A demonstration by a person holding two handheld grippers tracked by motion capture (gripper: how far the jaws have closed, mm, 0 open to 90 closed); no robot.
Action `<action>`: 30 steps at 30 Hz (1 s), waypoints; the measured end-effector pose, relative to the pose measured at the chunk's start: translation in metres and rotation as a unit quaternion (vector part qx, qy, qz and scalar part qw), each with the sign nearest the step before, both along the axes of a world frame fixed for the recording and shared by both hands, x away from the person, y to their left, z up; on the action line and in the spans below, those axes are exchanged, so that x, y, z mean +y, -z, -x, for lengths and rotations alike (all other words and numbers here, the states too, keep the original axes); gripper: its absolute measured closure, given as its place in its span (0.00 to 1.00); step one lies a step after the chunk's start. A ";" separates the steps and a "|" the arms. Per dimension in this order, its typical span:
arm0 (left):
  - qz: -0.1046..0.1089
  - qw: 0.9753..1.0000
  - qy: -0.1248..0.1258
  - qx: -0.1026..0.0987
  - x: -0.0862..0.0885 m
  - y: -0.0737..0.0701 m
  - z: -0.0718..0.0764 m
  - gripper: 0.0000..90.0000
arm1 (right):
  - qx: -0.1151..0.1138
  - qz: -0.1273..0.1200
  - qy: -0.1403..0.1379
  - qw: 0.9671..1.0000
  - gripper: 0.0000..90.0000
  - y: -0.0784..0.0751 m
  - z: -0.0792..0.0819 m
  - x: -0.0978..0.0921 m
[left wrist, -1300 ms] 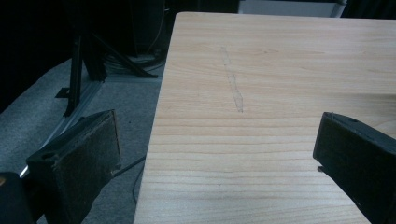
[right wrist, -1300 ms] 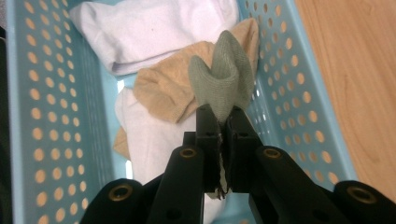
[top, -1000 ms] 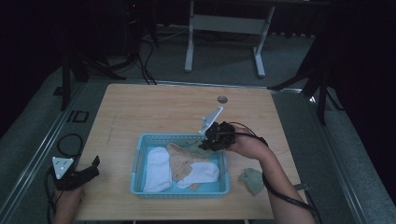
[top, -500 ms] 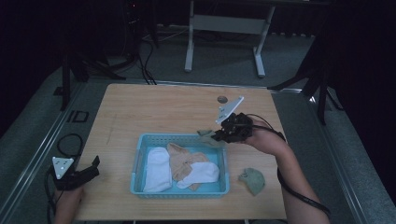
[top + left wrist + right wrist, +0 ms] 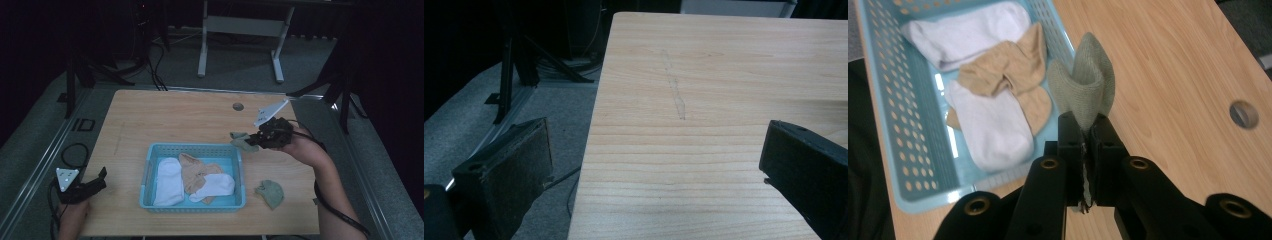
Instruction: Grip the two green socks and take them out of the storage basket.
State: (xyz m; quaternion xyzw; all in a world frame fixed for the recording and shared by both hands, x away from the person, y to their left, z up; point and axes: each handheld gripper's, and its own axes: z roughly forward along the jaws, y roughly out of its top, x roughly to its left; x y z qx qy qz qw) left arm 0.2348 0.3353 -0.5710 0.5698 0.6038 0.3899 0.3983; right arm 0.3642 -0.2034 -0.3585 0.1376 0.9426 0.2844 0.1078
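A light blue basket (image 5: 148,176) (image 5: 883,125) near the table's front holds two white socks (image 5: 167,181) (image 5: 968,35) and a tan sock (image 5: 194,170) (image 5: 1008,75). My right gripper (image 5: 256,142) (image 5: 1087,127) is shut on a grey-green sock (image 5: 242,140) (image 5: 1087,85), held in the air just past the basket's far right corner. A second grey-green sock (image 5: 270,193) lies on the table to the right of the basket. My left gripper (image 5: 97,181) (image 5: 654,165) stands open over the table's front left edge, with nothing between its jaws.
A round cable hole (image 5: 238,106) (image 5: 1244,114) sits near the table's far edge. Beyond the table stand a white desk frame (image 5: 240,27) and dark stand legs (image 5: 80,75) on grey floor. A faint scuff line (image 5: 674,85) marks the wood ahead of the left gripper.
My right gripper has lifted the grey-green sock out of the basket's far right area and carried it to the right, past the corner. The left gripper has stayed put.
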 end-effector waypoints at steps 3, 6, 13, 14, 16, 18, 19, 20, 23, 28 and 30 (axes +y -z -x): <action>0.000 1.000 0.000 0.001 0.000 0.000 0.000 0.00 | 0.003 0.003 0.015 1.000 0.95 0.005 -0.002 -0.012; -0.002 1.000 0.000 0.001 0.000 0.000 0.000 0.00 | 0.006 0.003 0.028 1.000 0.95 0.011 -0.004 -0.023; -0.003 1.000 -0.001 0.003 -0.001 0.000 0.000 0.00 | 0.007 -0.010 0.058 0.998 0.95 0.019 -0.007 -0.047; -0.003 1.000 -0.001 0.003 -0.001 0.000 0.000 0.00 | 0.006 -0.011 0.061 0.998 0.95 0.021 -0.007 -0.050; -0.004 1.000 -0.001 0.003 -0.001 0.000 0.000 0.00 | 0.008 -0.015 0.067 0.998 0.95 0.025 -0.007 -0.055; -0.004 1.000 -0.001 0.003 -0.001 0.000 0.000 0.00 | 0.009 -0.015 0.072 0.997 0.95 0.029 -0.008 -0.058; -0.003 1.000 -0.001 0.002 -0.001 0.000 0.000 0.00 | 0.010 -0.015 0.075 0.997 0.95 0.031 -0.008 -0.060; -0.004 1.000 -0.001 0.003 -0.001 0.000 0.000 0.00 | 0.011 -0.017 0.078 0.997 0.95 0.034 -0.008 -0.062; -0.003 1.000 -0.001 0.002 -0.001 0.000 0.000 0.00 | 0.015 -0.019 0.081 0.996 0.95 0.039 -0.009 -0.064; -0.003 1.000 -0.001 0.002 -0.001 0.000 0.000 0.00 | 0.035 -0.022 0.092 0.995 0.95 0.064 -0.013 -0.068; -0.003 1.000 -0.001 0.002 -0.001 0.000 0.000 0.00 | 0.041 -0.026 0.095 0.994 0.95 0.072 -0.014 -0.070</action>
